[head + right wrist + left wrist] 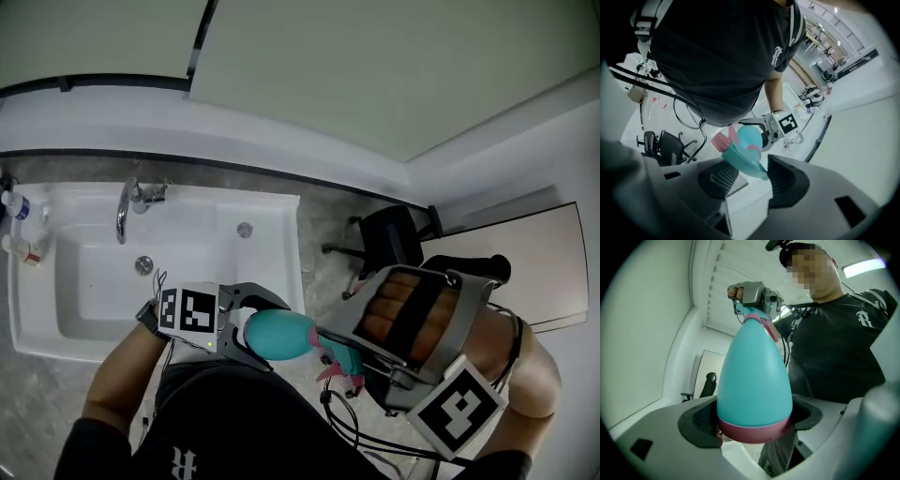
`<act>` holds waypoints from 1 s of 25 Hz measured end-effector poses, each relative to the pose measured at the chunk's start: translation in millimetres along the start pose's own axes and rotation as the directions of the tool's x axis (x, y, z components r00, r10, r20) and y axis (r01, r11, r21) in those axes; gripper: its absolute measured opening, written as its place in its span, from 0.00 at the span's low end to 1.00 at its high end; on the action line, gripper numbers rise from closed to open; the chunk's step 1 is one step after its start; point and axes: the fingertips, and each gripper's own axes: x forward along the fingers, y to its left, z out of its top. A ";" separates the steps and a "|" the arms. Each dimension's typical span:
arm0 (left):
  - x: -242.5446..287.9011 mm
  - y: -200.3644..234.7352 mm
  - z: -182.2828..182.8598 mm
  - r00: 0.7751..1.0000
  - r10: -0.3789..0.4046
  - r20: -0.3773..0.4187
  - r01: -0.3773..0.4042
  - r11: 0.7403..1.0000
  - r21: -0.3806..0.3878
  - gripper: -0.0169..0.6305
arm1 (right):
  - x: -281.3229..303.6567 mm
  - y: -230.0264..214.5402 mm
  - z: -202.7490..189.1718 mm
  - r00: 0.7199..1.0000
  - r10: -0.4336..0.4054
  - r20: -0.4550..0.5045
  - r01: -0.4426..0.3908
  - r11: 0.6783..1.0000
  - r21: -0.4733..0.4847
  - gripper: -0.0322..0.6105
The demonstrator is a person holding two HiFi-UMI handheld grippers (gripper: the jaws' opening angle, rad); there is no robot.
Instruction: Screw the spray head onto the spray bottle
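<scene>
Two claws met in front of the person's dark shirt point(234, 422), one at each end of the bottle point(754, 380). The left claw point(753, 419) was clamped on the teal bottle's wide end, with its pads against the pink band around the base. In the head view the bottle lay roughly level, its base in that claw and its narrow neck pointing to the person's right.

The head point(740, 157), teal with pink parts, sat at the bottle's neck. The right claw point(747, 176) pinched it: the teal piece lay slantwise across the gap, over the top of one pad and with its tip against the other. Seen from the left gripper view, the head topped the tapering bottle with the right claw just beyond it. How far the head was threaded on could not be told.

Bottle and head were held in the air, touching nothing else. Beyond them stood a white sink point(272, 225) with a chrome tap point(127, 202) and a drain. Two small bottles point(19, 225) stood at its left rim. A black chair point(389, 239) stood on the speckled grey floor point(323, 234) just right of the sink.
</scene>
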 end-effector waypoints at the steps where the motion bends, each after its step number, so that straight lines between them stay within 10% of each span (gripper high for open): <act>1: -1.0 1.8 -2.6 1.000 0.005 -0.007 -0.005 1.000 -0.002 0.68 | 5.0 0.2 -1.2 1.000 0.001 -0.005 -0.001 1.000 -0.013 0.30; 8: -14.1 42.1 -20.7 0.992 0.105 -0.067 -0.103 0.994 0.028 0.68 | 53.1 2.2 -28.1 0.995 0.088 -0.043 -0.088 0.996 -0.008 0.28; 13: -33.1 96.4 -44.4 0.916 0.380 -0.126 -0.369 0.924 0.104 0.68 | 89.0 -11.7 -64.0 0.981 0.189 -0.045 -0.165 0.932 0.322 0.28; 15: -41.9 118.6 -53.0 0.837 0.531 -0.131 -0.516 0.846 0.134 0.68 | 102.4 -19.0 -78.8 0.971 0.236 -0.041 -0.184 0.845 0.502 0.28; 18: -51.1 136.5 -61.7 0.734 0.667 -0.127 -0.647 0.744 0.167 0.68 | 115.8 -29.9 -88.9 0.953 0.295 0.068 -0.239 0.593 0.769 0.28; 21: -52.4 138.3 -68.6 0.707 0.698 -0.116 -0.678 0.715 0.169 0.68 | 126.5 -39.6 -88.2 0.938 0.275 0.209 -0.297 0.332 0.895 0.28; 23: -51.9 137.0 -70.2 0.721 0.685 -0.104 -0.670 0.727 0.146 0.68 | 130.1 -46.7 -88.9 0.945 0.238 0.224 -0.289 0.284 0.914 0.28; 25: -53.8 136.5 -69.7 0.734 0.674 -0.084 -0.663 0.738 0.127 0.68 | 125.9 -52.6 -86.0 0.954 0.210 0.217 -0.276 0.315 0.908 0.40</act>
